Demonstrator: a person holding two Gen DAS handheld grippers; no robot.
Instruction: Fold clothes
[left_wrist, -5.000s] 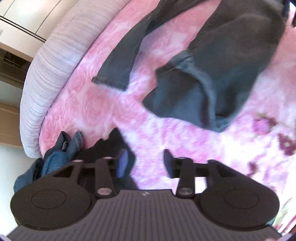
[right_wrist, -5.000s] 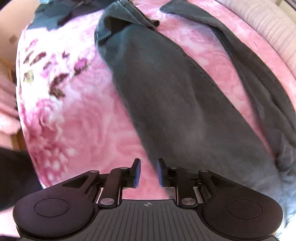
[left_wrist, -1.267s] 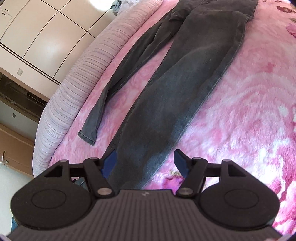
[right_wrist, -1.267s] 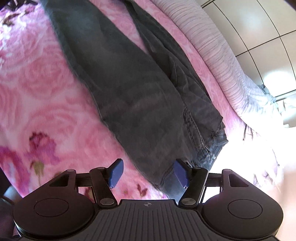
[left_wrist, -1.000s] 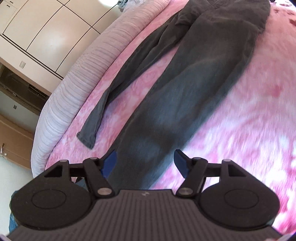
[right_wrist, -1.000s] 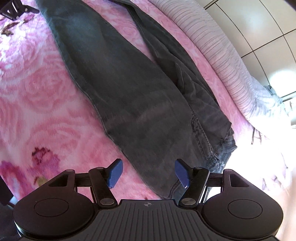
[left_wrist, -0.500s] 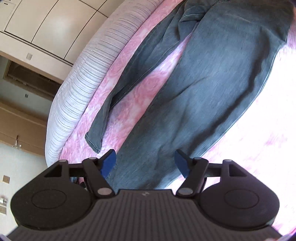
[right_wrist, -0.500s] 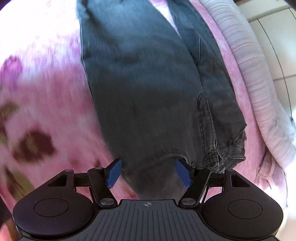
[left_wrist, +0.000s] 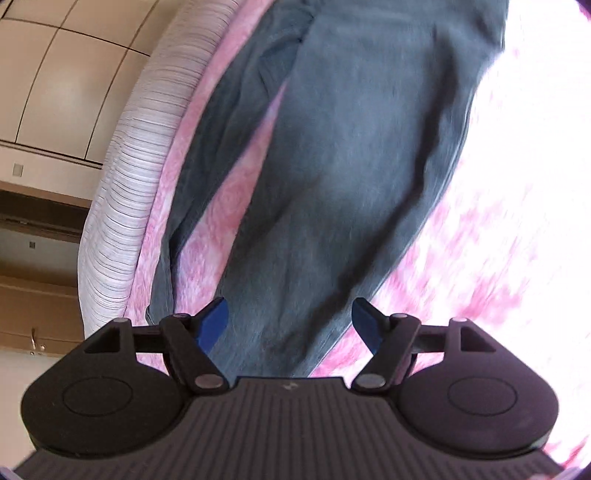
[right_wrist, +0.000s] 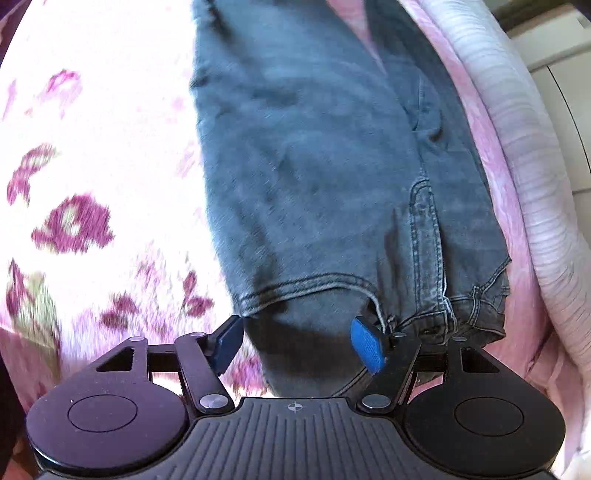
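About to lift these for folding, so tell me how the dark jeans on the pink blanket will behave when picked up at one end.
The jeans lie flat with soft wrinkles, so they will probably droop and trail rather than hold shape. The stitched waistband looks thicker, likely a firmer place to pinch. The plush blanket may drag on the denim if they are pulled sideways.

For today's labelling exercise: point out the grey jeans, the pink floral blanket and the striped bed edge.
grey jeans (right_wrist: 332, 166): right wrist view, upper thigh fabric.
pink floral blanket (right_wrist: 74, 225): right wrist view, a purple flower print.
striped bed edge (left_wrist: 122, 192): left wrist view, its rounded side.
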